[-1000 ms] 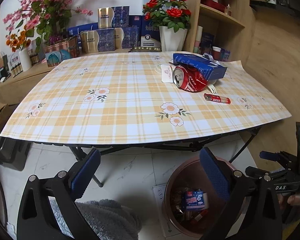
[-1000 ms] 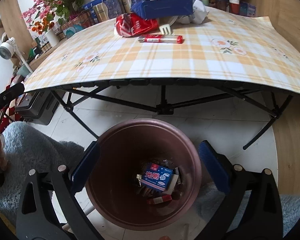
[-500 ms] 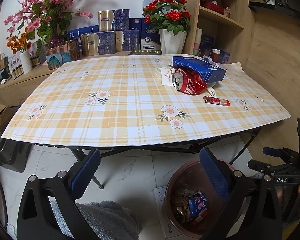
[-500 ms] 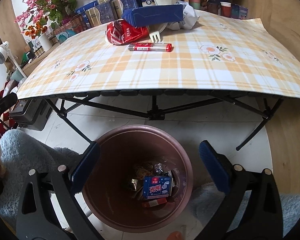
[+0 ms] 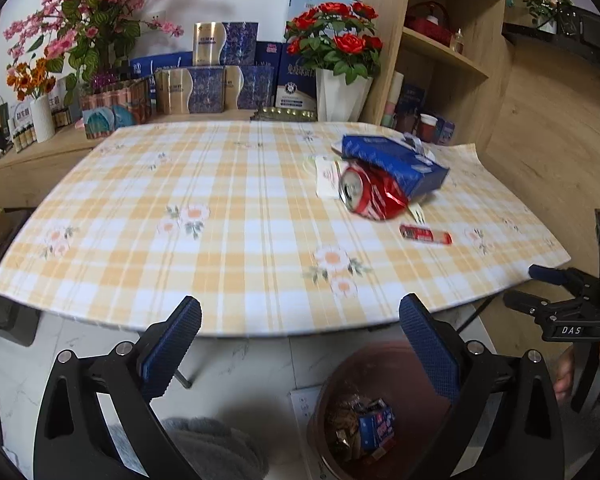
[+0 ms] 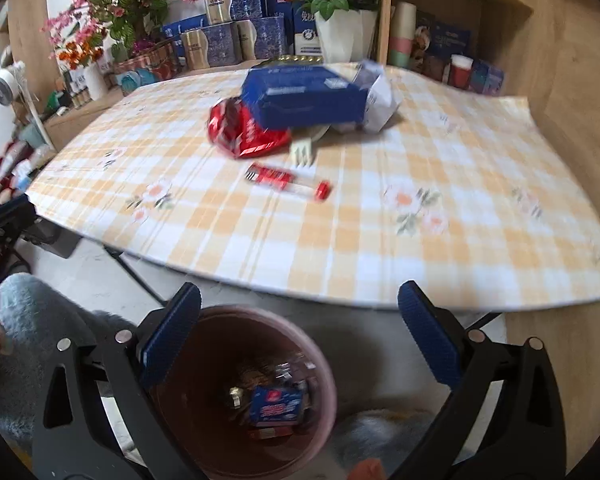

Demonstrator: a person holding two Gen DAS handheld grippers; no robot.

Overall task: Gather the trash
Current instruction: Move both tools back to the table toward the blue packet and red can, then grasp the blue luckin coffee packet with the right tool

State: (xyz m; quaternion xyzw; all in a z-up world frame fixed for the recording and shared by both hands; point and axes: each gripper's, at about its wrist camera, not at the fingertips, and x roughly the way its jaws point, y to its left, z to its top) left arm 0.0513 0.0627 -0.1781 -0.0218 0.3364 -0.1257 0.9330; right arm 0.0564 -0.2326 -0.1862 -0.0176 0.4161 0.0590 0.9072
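Observation:
On the checked tablecloth (image 5: 228,216) lie a crushed red can (image 5: 370,194) (image 6: 246,130), a blue carton (image 5: 396,160) (image 6: 306,96), a red lighter (image 5: 426,235) (image 6: 288,180), a white plastic fork (image 6: 302,152) and crumpled white paper (image 6: 380,96). A brown bin (image 6: 260,396) (image 5: 380,412) on the floor below the table edge holds a blue packet (image 6: 276,402) and other scraps. My left gripper (image 5: 300,344) is open and holds nothing, near the table's front edge. My right gripper (image 6: 298,336) is open above the bin, also holding nothing.
Gift boxes (image 5: 204,80), a pink flower arrangement (image 5: 88,12) and a white pot of red roses (image 5: 340,76) stand behind the table. A wooden shelf unit (image 5: 440,52) rises at the right. Black folding table legs (image 6: 136,276) cross under the table. Grey fluffy fabric (image 6: 32,320) lies at the lower left.
Both grippers have risen and tilted up, so the table top fills more of each view. The bin has slid lower in the right wrist view. Nothing was picked up.

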